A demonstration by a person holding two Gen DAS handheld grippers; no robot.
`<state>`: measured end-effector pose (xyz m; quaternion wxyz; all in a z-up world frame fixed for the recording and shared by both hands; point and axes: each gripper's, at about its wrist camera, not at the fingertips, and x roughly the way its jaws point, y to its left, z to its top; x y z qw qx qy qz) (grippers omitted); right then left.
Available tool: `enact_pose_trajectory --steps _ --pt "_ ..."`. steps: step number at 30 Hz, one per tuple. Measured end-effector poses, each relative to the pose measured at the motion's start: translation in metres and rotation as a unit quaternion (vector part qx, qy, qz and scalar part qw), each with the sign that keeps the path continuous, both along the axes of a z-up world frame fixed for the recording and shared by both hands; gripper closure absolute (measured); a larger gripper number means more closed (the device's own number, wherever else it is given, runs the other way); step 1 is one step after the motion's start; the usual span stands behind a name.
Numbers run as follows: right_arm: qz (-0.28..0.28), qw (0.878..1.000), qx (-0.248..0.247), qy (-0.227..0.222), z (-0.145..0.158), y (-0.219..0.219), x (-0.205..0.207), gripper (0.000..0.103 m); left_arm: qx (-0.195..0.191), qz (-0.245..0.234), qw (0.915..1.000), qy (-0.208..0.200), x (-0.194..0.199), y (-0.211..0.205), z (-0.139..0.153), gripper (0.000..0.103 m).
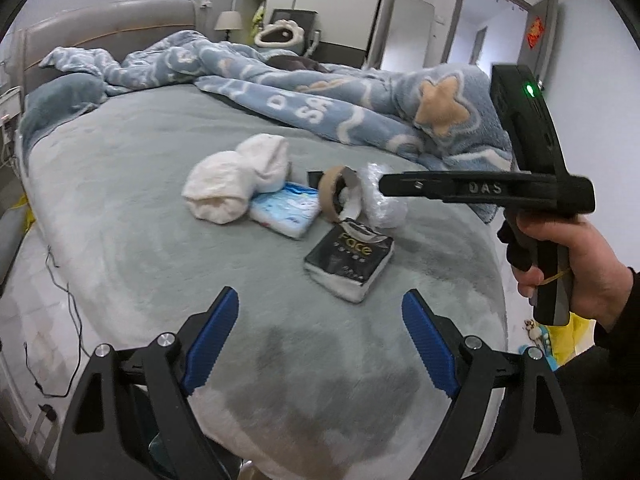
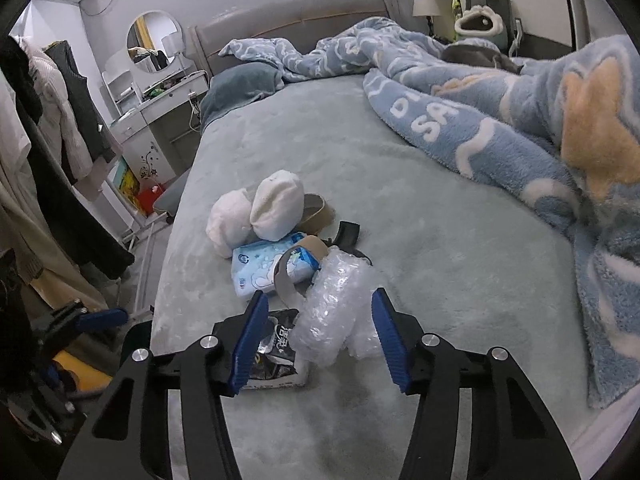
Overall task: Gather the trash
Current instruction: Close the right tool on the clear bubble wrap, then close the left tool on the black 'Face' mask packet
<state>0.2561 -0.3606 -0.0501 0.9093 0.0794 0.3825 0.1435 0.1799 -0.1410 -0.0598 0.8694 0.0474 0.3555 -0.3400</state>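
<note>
A small pile of trash lies on the grey-green bed [image 1: 140, 184]: a crumpled bubble wrap [image 2: 336, 304], a black "Face" tissue pack [image 1: 350, 260], a blue-white tissue pack [image 1: 288, 210], a cardboard tape ring [image 1: 334, 194] and white rolled socks [image 1: 236, 180]. My right gripper [image 2: 320, 324] is open, its blue pads on either side of the bubble wrap, close above it. In the left wrist view the right gripper [image 1: 384, 184] reaches over the bubble wrap [image 1: 380, 200]. My left gripper [image 1: 320, 312] is open and empty, hovering short of the black pack.
A blue fleece blanket [image 2: 500, 120] is bunched along the bed's right side and back. A dressing table with round mirror [image 2: 154, 42] and hanging clothes [image 2: 60, 128] stand left of the bed. A cable [image 1: 68, 304] trails on the floor. A yellow item [image 1: 572, 332] sits by the bed's right.
</note>
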Motion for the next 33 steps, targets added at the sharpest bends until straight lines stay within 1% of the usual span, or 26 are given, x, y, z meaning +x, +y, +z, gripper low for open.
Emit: enact_pose_trajectory --steps 6,8,13,17,21,25,30,32,33 --pt "-0.003 1.0 -0.007 0.024 -0.013 0.002 0.012 0.051 0.015 -0.027 0.9995 0.003 0.007 -0.02 -0.009 0.016" --pt "-0.005 1.0 -0.008 0.022 -0.014 0.002 0.015 0.054 0.015 -0.032 0.9994 0.004 0.01 -0.023 -0.011 0.016" --pt "-0.013 1.0 -0.006 0.021 -0.014 -0.005 0.018 0.058 0.009 -0.041 0.999 0.011 0.02 -0.033 -0.015 0.015" --pt "-0.014 0.999 0.02 0.021 -0.014 -0.013 0.016 0.059 0.012 -0.045 0.9988 0.014 0.025 -0.044 -0.019 0.014" --pt "-0.008 0.999 0.038 0.014 -0.008 -0.018 0.012 0.059 0.023 -0.043 0.9987 0.016 0.03 -0.05 -0.026 0.014" --pt "-0.007 0.998 0.061 -0.003 0.001 -0.024 0.007 0.059 0.023 -0.031 0.9991 0.019 0.032 -0.056 -0.03 0.014" --pt "-0.008 0.997 0.076 -0.024 0.015 -0.027 0.002 0.059 0.035 -0.024 0.9991 0.006 0.031 -0.066 -0.031 0.015" --pt "-0.009 0.996 0.082 -0.028 0.018 -0.026 0.002 0.059 0.042 -0.019 0.9989 0.007 0.033 -0.069 -0.033 0.019" --pt "-0.01 0.996 0.083 -0.029 0.018 -0.026 0.001 0.059 0.042 -0.018 0.9989 0.011 0.035 -0.071 -0.034 0.02"
